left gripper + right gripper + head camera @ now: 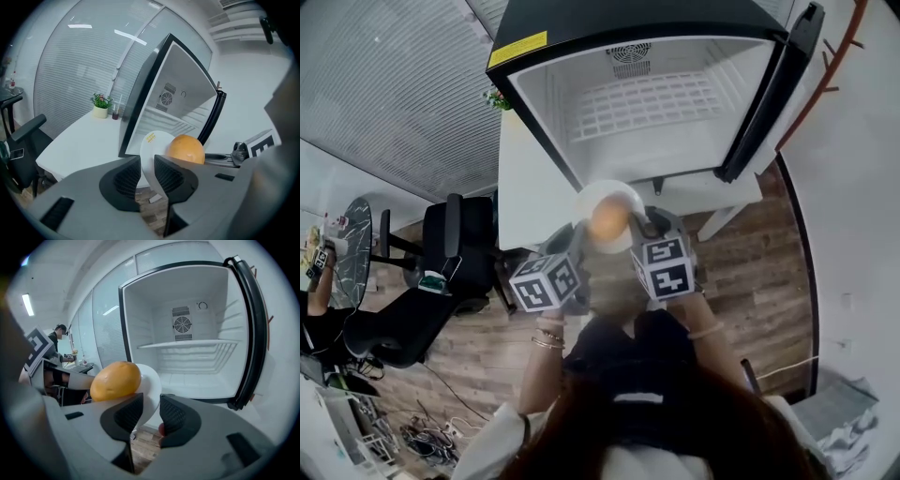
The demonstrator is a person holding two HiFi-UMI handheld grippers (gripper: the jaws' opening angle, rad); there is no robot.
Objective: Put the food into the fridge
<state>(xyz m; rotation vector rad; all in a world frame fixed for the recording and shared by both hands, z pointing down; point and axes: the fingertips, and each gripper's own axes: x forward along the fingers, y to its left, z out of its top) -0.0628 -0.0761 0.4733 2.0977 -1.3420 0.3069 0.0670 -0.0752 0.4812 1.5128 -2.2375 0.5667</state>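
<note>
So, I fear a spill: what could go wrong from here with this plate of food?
The round orange food sits loose on the round white plate, so a tilt could roll it off. The left gripper and the right gripper each pinch only the plate's rim, so it might slip. The food could bump the white wire shelf of the open fridge.
</note>
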